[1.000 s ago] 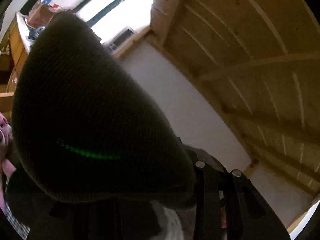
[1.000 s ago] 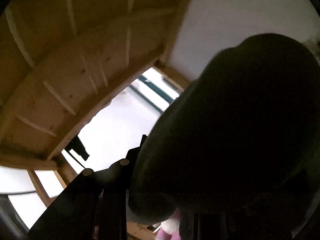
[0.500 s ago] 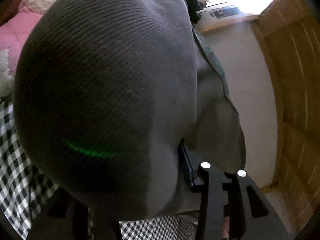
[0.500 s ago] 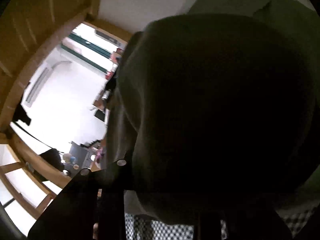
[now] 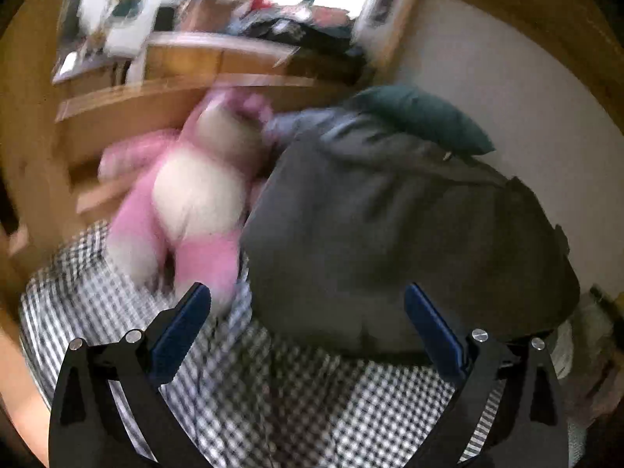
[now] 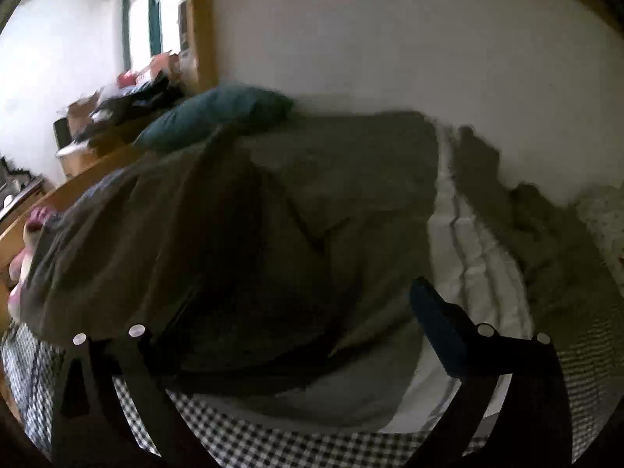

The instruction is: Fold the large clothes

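Jaws of the left gripper [image 5: 308, 304] and right gripper [image 6: 296, 312] stood apart, empty; the grey garment [image 5: 409, 241] lay heaped just ahead on the checked sheet [image 5: 292, 397]; spreading it flat probably deserved priority before any crease.

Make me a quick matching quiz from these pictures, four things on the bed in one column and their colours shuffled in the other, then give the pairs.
Things:
1. plush toy
2. large garment
3. pillow by the wall
4. checked bed sheet

Colours:
A. dark teal
B. black and white
C. pink and cream
D. dark grey

Pairs: 1-C, 2-D, 3-A, 4-B
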`<control>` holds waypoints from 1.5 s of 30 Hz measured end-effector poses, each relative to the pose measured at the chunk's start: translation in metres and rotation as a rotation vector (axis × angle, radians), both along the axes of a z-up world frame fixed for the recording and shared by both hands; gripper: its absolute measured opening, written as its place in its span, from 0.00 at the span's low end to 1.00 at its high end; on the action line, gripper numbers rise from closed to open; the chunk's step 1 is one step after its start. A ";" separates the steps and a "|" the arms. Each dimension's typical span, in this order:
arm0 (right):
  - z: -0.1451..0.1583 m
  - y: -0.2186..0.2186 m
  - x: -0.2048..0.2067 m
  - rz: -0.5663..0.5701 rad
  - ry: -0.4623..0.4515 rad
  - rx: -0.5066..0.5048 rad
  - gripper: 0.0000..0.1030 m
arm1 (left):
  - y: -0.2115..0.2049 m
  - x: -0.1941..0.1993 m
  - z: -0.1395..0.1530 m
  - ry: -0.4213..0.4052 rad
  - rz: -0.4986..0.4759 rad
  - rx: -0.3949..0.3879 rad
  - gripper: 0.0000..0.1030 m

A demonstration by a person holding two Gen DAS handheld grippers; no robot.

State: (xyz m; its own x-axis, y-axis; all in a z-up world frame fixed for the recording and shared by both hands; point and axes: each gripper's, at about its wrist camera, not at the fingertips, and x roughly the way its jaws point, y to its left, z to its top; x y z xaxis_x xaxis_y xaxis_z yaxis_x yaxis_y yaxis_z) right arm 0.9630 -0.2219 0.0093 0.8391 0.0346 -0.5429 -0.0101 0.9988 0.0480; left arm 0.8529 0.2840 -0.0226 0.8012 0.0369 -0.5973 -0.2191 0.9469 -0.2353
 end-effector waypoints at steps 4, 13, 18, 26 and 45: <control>0.010 0.102 0.036 0.130 0.105 -0.168 0.97 | -0.036 0.061 -0.014 -0.001 -0.094 -0.046 0.94; -0.070 0.160 0.120 0.096 0.432 -0.239 0.98 | -0.061 0.136 -0.084 0.177 -0.035 0.004 0.96; -0.093 0.151 0.124 0.086 0.436 -0.177 0.98 | -0.064 0.146 -0.090 0.180 -0.035 0.001 0.96; -0.027 0.158 0.046 0.050 0.278 -0.135 0.97 | -0.084 0.081 -0.037 0.112 -0.026 0.148 0.96; 0.065 0.153 -0.280 0.059 0.100 -0.155 0.97 | -0.141 -0.195 0.040 0.054 -0.072 0.176 0.96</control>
